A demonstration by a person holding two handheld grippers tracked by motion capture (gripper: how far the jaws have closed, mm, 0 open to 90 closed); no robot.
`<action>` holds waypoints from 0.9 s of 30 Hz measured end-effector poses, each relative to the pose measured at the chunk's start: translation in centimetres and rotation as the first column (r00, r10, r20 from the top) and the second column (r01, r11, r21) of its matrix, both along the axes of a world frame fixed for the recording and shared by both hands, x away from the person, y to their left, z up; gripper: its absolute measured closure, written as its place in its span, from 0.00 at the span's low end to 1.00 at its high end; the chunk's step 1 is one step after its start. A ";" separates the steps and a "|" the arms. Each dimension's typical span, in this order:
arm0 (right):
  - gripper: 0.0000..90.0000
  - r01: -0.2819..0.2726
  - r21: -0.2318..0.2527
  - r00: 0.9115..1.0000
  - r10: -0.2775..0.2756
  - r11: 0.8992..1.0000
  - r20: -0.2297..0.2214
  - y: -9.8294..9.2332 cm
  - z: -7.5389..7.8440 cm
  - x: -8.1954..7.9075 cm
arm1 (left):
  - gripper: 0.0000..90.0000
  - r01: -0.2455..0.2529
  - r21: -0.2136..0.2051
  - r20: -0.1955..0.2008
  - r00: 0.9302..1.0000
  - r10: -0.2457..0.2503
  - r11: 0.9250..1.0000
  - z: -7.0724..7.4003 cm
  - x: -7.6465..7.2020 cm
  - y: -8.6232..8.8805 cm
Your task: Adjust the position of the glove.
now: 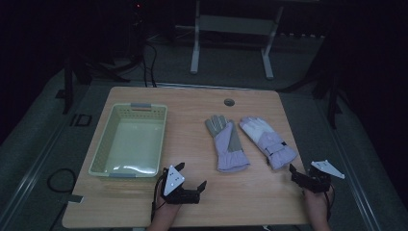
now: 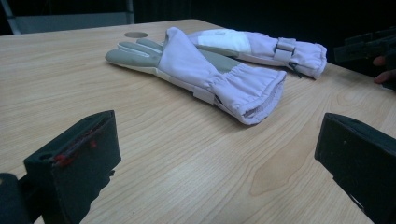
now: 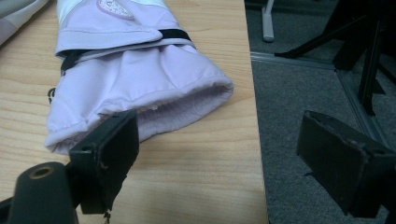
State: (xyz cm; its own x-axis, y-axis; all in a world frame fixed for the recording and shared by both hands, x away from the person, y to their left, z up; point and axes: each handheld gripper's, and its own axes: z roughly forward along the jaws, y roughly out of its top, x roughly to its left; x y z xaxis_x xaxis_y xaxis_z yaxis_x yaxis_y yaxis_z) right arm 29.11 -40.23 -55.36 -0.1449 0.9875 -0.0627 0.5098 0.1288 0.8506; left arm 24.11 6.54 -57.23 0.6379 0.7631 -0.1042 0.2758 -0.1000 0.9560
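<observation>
1. On the left of the wooden table (image 1: 192, 202), a pale slotted basket (image 1: 103, 144) sat dim in the low light, its near rim just beside the left gripper (image 1: 193, 183).
2. The left gripper's jaws stood wide apart with nothing between them, bare tabletop lying between it and the nearer glove (image 2: 205, 74).
3. At centre, that lilac glove lay flat, cuff toward the person; the second glove (image 1: 268, 139) lay close beside it, partly hidden behind it in the left gripper view.
4. At the table's right edge, the right gripper (image 3: 215, 154) hung with jaws spread, empty, one jaw at the second glove's cuff and the other over the grey floor (image 3: 303, 84).
</observation>
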 end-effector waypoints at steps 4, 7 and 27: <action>0.14 0.009 0.012 1.000 -0.009 1.000 -0.010 -0.1 0.0 0.0 | 0.00 -0.001 0.003 0.002 1.000 0.001 1.000 0.0 0.0 0.0; 0.14 0.005 0.024 1.000 -0.004 1.000 -0.025 -0.2 0.0 0.0 | 0.00 -0.001 0.003 0.003 1.000 0.001 1.000 0.0 0.0 0.0; 0.13 0.033 0.060 0.998 -0.029 0.998 -0.057 -1.7 5.2 1.3 | 0.00 -0.007 -0.001 0.001 1.000 0.007 1.000 0.0 0.0 0.0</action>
State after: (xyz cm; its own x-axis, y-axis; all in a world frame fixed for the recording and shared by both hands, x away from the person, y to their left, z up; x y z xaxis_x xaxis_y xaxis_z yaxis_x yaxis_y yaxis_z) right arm 30.44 -41.95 -50.18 -0.1159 0.9933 0.0047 0.5597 0.0614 0.8264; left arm 24.11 6.53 -57.23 0.6325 0.7674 -0.1048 0.2760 -0.0969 0.9563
